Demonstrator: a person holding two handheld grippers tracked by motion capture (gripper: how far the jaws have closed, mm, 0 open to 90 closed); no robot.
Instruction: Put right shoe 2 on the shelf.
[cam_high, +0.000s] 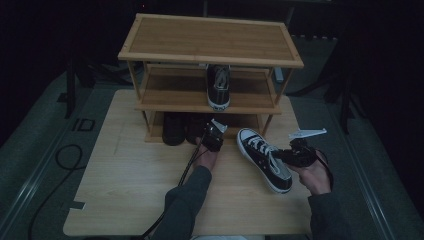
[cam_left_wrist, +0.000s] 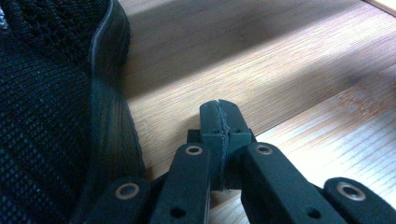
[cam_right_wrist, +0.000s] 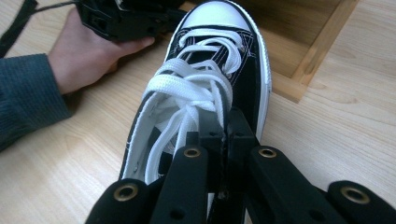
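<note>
Wooden shoe rack (cam_high: 210, 40) is standing at the counter's (cam_high: 125, 190) far edge, one sneaker already on its middle shelf (cam_high: 170, 97). Black-and-white sneaker (cam_high: 264, 157) is lying on the counter just right of the rack, toe toward it. Right gripper (cam_high: 287, 156) is pinching its side collar, fingers (cam_right_wrist: 239, 135) clamped, likely for shelving. Left gripper (cam_high: 210, 135), fingers (cam_left_wrist: 219, 123) pressed together empty, is resting beside black shoes (cam_high: 175, 129) on the bottom shelf.

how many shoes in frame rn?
4. One sneaker on the table, gripped at its collar by the right tool; its mate on the rack's middle shelf; two dark shoes on the bottom shelf. More may hide behind.
</note>
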